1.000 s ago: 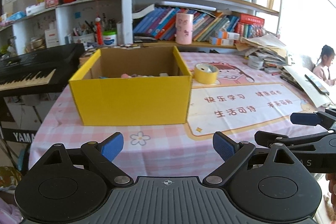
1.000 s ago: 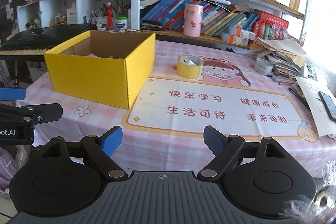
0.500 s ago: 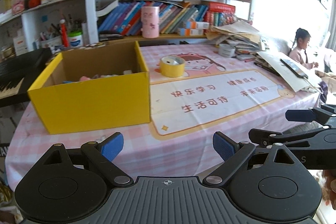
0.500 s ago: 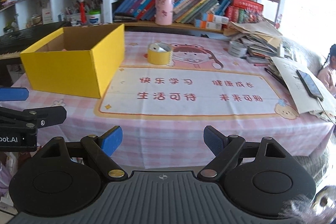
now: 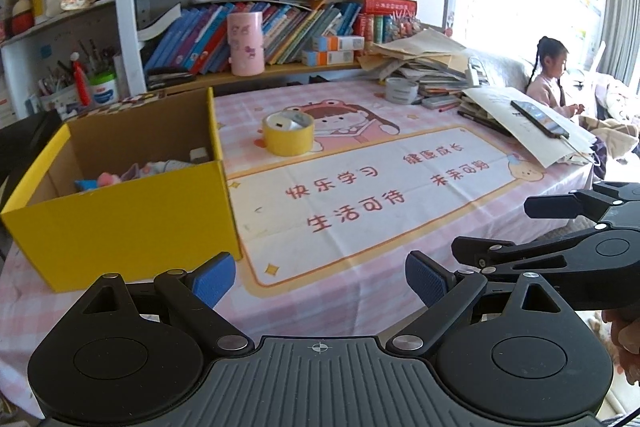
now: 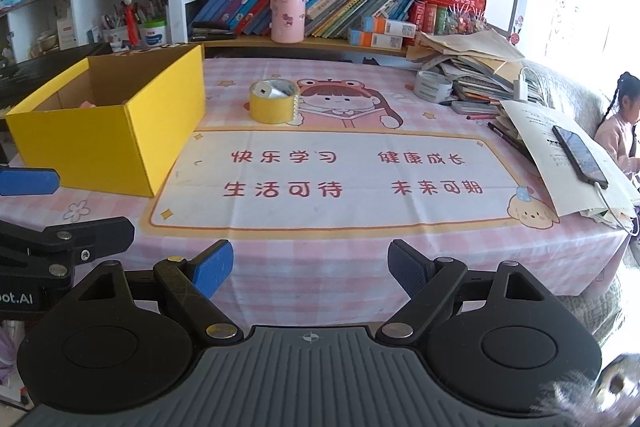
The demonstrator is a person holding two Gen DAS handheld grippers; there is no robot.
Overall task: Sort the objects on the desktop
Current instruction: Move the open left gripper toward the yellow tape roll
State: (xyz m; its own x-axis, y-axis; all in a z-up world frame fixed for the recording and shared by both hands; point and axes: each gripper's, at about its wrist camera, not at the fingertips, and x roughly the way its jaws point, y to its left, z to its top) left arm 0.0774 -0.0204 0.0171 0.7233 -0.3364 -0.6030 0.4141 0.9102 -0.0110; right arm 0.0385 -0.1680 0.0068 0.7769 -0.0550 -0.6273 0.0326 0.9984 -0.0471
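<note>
A yellow cardboard box (image 5: 120,223) (image 6: 100,143) stands on the left of the pink checked table, with several small items inside. A roll of yellow tape (image 5: 288,133) (image 6: 274,103) sits behind the printed mat (image 5: 360,199) (image 6: 340,175). My left gripper (image 5: 318,279) hovers open and empty over the table's front edge, to the right of the box. My right gripper (image 6: 310,269) is also open and empty, short of the front edge. Each gripper shows at the side of the other's view.
A grey tape roll (image 6: 432,85), stacked papers (image 6: 468,63), pens and a phone (image 6: 580,151) on a sheet crowd the right end. A bookshelf (image 6: 340,3) with a pink cup (image 6: 288,11) stands behind. A person (image 5: 550,75) sits at far right. A keyboard (image 6: 40,71) lies far left.
Both views have swung rightward: the box slid toward the left edge and the mat, the tape and the right end of the table came more into view. Both grippers stayed open.
</note>
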